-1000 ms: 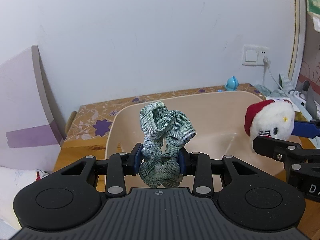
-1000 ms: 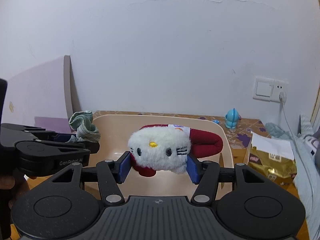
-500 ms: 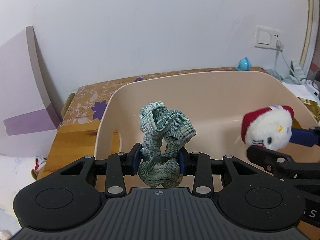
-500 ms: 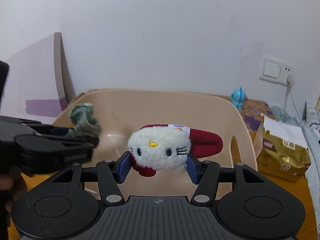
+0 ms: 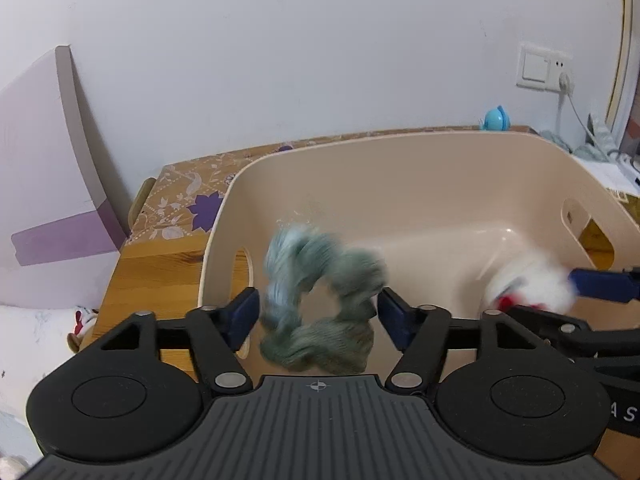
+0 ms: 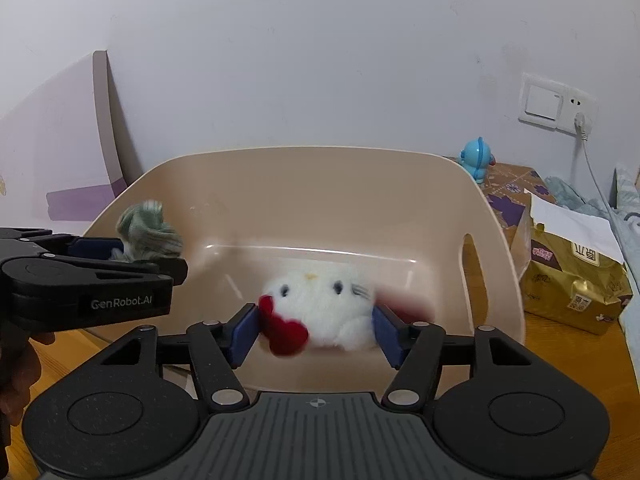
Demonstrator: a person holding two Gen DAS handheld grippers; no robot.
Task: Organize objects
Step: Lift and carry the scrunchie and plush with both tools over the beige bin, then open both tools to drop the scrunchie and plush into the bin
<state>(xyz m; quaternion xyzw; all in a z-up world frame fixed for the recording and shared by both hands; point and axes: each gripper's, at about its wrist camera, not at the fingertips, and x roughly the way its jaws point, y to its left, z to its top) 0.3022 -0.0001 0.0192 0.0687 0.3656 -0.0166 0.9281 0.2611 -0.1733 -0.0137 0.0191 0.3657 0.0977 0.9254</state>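
A plain white wall [image 6: 320, 60] fills the back of both views, with a pale lilac board [image 5: 44, 152] leaning against it on the left and a white switch and socket plate [image 6: 556, 102] on the right, a cable hanging from its plug. Below runs a wooden table [image 5: 160, 268], its far part covered by a brown cloth with purple flowers [image 5: 192, 196]. On the table stands a big beige plastic tub [image 6: 320, 184] with handle slots cut into its side walls. To its right sit a gold foil packet [image 6: 576, 280] and, nearer the wall, a small blue toy figure [image 6: 476, 162].

Both tools point downward over the tub's near rim, side by side. The left gripper [image 5: 318, 314] has its jaws opening; the green knitted scrunchie [image 5: 320, 300] (blurred, so in motion) sits between the blue pads without being pressed, above the tub's floor. The right gripper [image 6: 316, 332] is likewise opening, and the white plush cat [image 6: 320, 308], with its red bow and red part, hangs blurred between the parted pads, inside the tub near its front wall. Part of a hand [image 6: 16, 364] shows under the left tool.
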